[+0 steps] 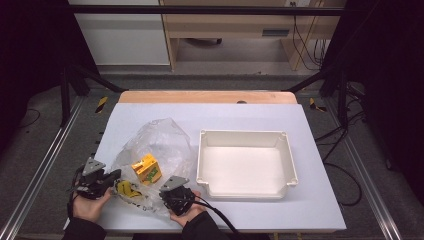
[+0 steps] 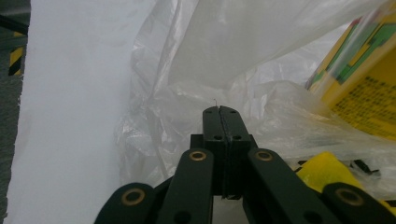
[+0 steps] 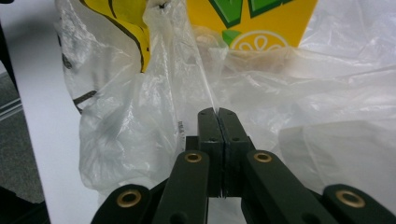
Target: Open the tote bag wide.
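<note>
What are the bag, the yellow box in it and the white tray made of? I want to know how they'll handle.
Bag: thin clear plastic film, glossy, judging by its crinkles and see-through skin.
Yellow box: probably printed cardboard with a slight sheen; flat faces, sharp edges.
White tray: looks like rigid moulded plastic, matte to satin, with rounded corners and a thick rim.
</note>
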Motion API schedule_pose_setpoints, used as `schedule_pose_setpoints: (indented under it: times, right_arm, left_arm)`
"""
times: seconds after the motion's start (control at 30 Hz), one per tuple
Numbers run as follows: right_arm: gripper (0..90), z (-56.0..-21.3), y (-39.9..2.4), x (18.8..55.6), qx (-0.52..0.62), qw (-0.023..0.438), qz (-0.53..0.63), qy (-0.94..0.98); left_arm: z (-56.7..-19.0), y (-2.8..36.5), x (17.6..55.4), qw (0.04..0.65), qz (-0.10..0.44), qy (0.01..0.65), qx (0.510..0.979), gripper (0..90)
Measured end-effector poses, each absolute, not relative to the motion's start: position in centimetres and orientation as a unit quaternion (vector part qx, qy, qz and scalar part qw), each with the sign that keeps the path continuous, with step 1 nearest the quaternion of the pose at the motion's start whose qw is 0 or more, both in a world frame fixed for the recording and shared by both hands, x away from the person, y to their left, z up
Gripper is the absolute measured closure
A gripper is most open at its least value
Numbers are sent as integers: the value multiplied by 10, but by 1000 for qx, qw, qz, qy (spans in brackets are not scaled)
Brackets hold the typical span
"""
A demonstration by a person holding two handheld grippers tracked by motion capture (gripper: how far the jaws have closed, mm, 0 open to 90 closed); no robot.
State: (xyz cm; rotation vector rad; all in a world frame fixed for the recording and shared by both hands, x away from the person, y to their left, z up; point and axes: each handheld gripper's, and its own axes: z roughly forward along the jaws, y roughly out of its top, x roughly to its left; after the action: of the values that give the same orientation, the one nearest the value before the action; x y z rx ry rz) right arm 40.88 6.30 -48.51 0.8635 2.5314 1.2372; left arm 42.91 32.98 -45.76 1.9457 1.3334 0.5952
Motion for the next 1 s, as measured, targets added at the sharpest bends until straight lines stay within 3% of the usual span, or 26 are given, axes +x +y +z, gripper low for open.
schedule_pose_setpoints:
  times: [0.43,0.6,0.73,0.9,1.0]
  right_arm:
    - [885,-489,62,410,297,109,418,852]
    - [745,-482,56,408,300,110,437,841]
    - [708,-469,49,403,295,111,470,824]
    - [716,-452,43,399,283,132,488,815]
    - [795,-437,38,401,290,145,506,799]
  left_arm:
    - [-470,325,436,315,219,505,773,900]
    - [-472,324,436,319,216,507,771,900]
    - [-472,325,436,320,214,508,771,900]
    - [-473,325,436,322,212,507,771,900]
    - [-473,325,436,321,212,506,772,900]
